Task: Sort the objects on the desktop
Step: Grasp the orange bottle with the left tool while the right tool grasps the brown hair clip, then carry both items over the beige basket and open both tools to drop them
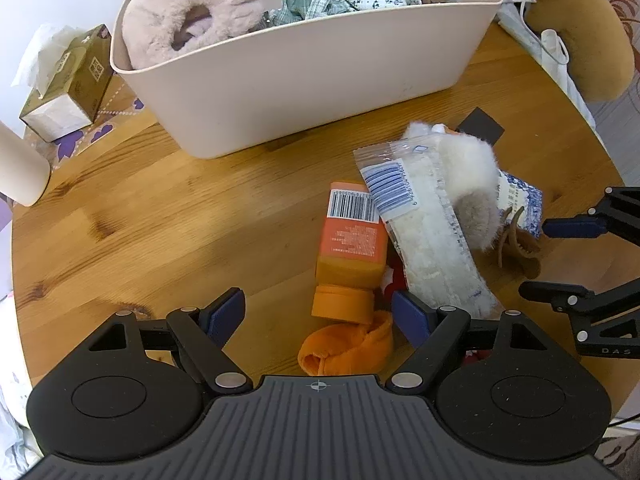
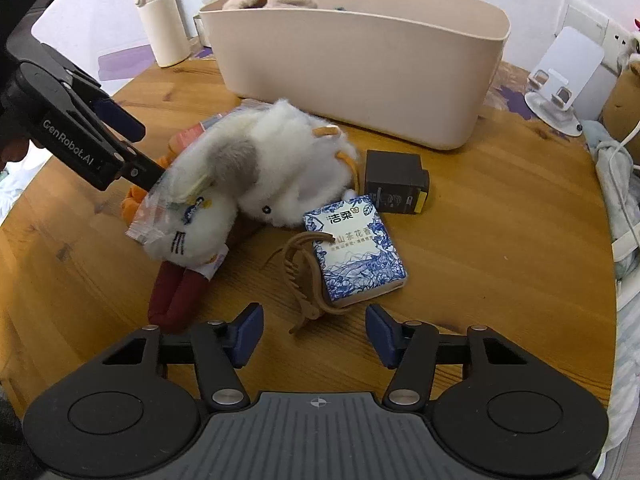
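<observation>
A beige storage bin [image 1: 304,80] stands at the back of the round wooden table [image 1: 160,220]; it holds a pink fluffy slipper [image 1: 192,12] and cloth items. In front lies a pile: an orange bottle [image 1: 350,252], an orange sock [image 1: 348,348], a clear packet [image 1: 428,232], a white plush toy [image 2: 280,168], a blue-and-white tissue pack [image 2: 356,248], a brown hair claw [image 2: 304,280] and a black box [image 2: 396,182]. My left gripper [image 1: 320,316] is open around the bottle's cap and the sock. My right gripper [image 2: 314,332] is open just before the hair claw.
A tissue box [image 1: 68,84] sits left of the bin, and a white flask [image 2: 160,20] stands at the table's back left. A white phone stand [image 2: 560,84] is at the right edge. A red cloth item [image 2: 176,296] pokes out beneath the packet.
</observation>
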`<state>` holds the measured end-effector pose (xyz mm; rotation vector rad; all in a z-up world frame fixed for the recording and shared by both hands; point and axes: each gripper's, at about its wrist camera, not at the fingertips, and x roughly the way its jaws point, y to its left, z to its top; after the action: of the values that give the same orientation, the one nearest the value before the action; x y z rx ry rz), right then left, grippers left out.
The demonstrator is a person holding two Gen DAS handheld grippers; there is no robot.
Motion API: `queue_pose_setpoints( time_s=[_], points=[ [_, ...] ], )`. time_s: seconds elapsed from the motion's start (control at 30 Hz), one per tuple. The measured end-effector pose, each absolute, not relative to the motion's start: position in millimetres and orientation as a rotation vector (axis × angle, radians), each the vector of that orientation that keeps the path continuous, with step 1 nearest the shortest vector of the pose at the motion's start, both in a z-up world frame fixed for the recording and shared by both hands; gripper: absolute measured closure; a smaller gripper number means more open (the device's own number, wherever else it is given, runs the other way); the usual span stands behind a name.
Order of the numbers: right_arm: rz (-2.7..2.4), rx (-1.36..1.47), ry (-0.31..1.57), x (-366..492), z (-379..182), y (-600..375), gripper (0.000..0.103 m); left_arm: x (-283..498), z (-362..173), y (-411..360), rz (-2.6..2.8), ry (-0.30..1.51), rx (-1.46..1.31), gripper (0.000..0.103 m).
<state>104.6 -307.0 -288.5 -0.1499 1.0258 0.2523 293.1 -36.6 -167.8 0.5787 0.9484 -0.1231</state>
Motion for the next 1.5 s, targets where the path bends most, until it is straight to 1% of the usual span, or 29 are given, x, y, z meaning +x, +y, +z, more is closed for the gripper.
queue_pose_setpoints(
  time_s=[0.13, 0.2, 0.23, 0.27, 0.3, 0.33, 0.4, 0.43, 0.77, 1.5],
  points=[
    [0.236, -0.13, 1.033, 110, -292, -307, 0.049, 299, -173, -38, -0.113, 0.957, 0.548, 0.021],
    [0.227, -0.128, 1.024, 112, -292, -307, 0.057, 301, -174, -39, -0.116, 0.95, 0.545, 0.021],
    [0.228, -0.126, 1.024, 113, -292, -308, 0.066, 302, -174, -40, -0.114, 0.943, 0.544, 0.021],
    [0.23, -0.126, 1.023, 113, -291, -308, 0.072, 303, -175, -41, -0.115, 0.937, 0.542, 0.022],
    [0.231, -0.128, 1.024, 114, -291, -308, 0.074, 304, -175, -41, -0.12, 0.933, 0.538, 0.024],
    [0.234, -0.129, 1.024, 114, -291, -308, 0.074, 304, -175, -42, -0.129, 0.928, 0.532, 0.029],
    [0.237, -0.128, 1.023, 112, -291, -309, 0.074, 305, -176, -42, -0.154, 0.928, 0.519, 0.056],
    [0.238, -0.129, 1.023, 112, -291, -309, 0.074, 306, -177, -43, -0.169, 0.939, 0.51, 0.062],
    [0.259, -0.123, 1.002, 98, -283, -316, 0.074, 297, -179, -42, -0.167, 0.906, 0.518, 0.063],
    [0.279, -0.128, 0.913, 91, -253, -321, 0.074, 266, -155, -30, -0.162, 0.836, 0.497, 0.064]
  ],
)
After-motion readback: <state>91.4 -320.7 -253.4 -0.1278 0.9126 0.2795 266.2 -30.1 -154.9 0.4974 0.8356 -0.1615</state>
